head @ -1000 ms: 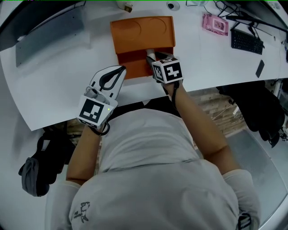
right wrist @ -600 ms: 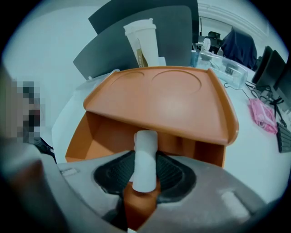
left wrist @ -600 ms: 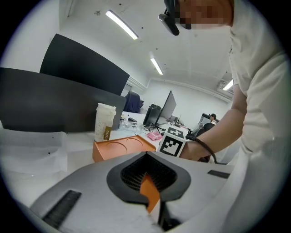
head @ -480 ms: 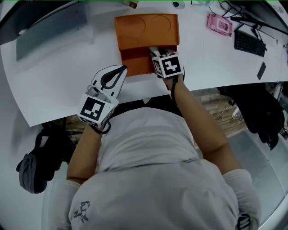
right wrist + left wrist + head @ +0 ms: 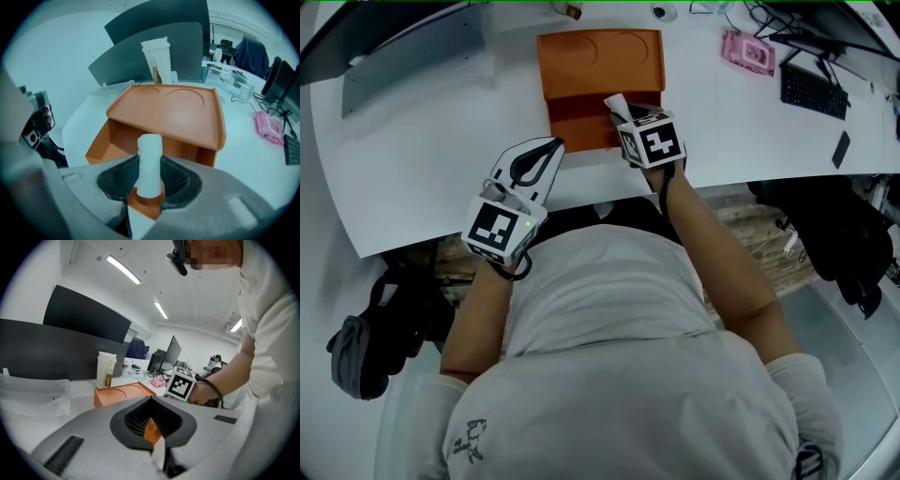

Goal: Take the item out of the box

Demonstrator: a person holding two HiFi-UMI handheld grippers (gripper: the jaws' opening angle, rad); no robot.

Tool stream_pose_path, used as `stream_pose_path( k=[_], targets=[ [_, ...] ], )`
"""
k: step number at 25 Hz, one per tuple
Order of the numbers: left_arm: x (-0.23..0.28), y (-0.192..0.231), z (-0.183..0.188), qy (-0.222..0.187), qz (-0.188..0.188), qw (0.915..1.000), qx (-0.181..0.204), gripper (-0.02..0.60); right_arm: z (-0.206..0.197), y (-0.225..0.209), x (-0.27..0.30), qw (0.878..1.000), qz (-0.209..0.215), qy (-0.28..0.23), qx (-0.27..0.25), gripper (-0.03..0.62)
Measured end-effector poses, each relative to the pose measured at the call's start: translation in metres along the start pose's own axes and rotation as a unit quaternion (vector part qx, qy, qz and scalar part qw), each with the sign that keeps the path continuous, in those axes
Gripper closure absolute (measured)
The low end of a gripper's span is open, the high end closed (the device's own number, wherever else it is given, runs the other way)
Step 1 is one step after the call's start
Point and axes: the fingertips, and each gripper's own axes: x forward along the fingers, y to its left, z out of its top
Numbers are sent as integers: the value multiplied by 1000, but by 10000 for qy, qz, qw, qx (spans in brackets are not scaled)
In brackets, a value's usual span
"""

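The right gripper [image 5: 623, 114] has narrowed its jaws compared with a second ago. Then it reached wide into the open front of the orange box [image 5: 600, 56]; now its jaws are clamped on the white roll [image 5: 150, 159]. In the right gripper view both dark pads press against the roll's sides. In the head view the gripper has barely shifted and sits at the right part of the box's open front.

My reading is that the grasp is made and the taking-out is only starting. The roll's top [image 5: 614, 101] shows over the box's open compartment, so it does not look clear of the box yet. What can be seen of the compartment behind the roll is bare.

The roll is a short, plain white cylinder, standing upright between the jaws with its upper half above them. It looks soft, like rolled paper or cloth, though I cannot tell which.

The left gripper [image 5: 551, 145] rests on the desk [image 5: 422, 141] just in front and to the left of the box. Its jaws are closed with nothing between them.
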Motion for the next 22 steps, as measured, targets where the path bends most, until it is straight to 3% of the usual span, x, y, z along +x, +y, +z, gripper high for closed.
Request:
stream_pose_path(
  k=[15,22],
  targets=[
    [-24,-52,33,-353,287,9988,198,583,12,17,-75,9958,90,-619,-669,456],
    [-33,-68,35,-529,436,9975,179,583,13,21,-109,9869,283,-1131,-1116,457]
  ],
)
